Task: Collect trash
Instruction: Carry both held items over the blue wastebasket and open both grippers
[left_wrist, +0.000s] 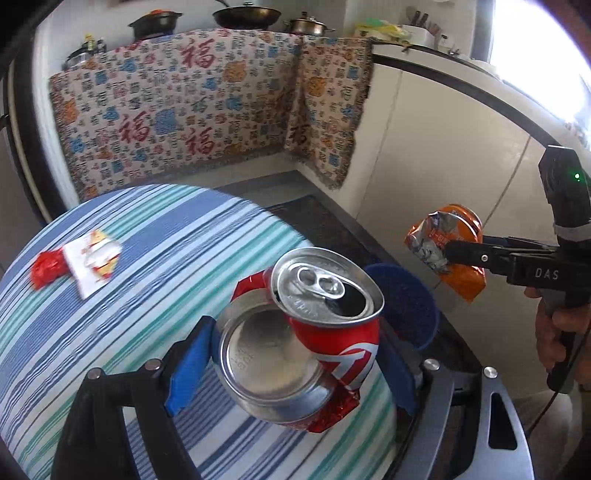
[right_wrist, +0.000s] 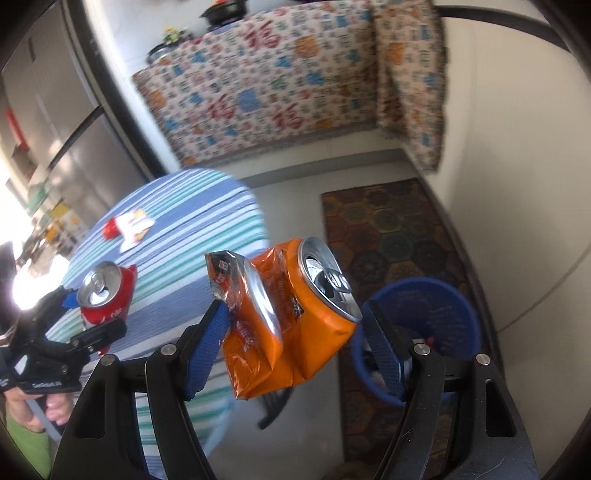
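My left gripper (left_wrist: 295, 354) is shut on a crushed red can (left_wrist: 306, 343), held in the air above the edge of the striped round table (left_wrist: 155, 236). The same red can (right_wrist: 105, 291) shows at the left of the right wrist view. My right gripper (right_wrist: 291, 328) is shut on a crushed orange can (right_wrist: 291, 314), its blue pads pressing both sides. That orange can (left_wrist: 448, 247) hangs to the right in the left wrist view, over the floor. A blue bin (right_wrist: 424, 325) stands on the floor just right of it, also seen as the blue bin (left_wrist: 406, 306) behind the red can.
A white and red wrapper (left_wrist: 85, 264) lies on the table, also visible as the wrapper (right_wrist: 127, 227). A patterned rug (right_wrist: 391, 229) runs along the white wall. A cloth-covered counter (left_wrist: 192, 103) with pots stands at the back. A person's hand (left_wrist: 557, 332) holds the right gripper's handle.
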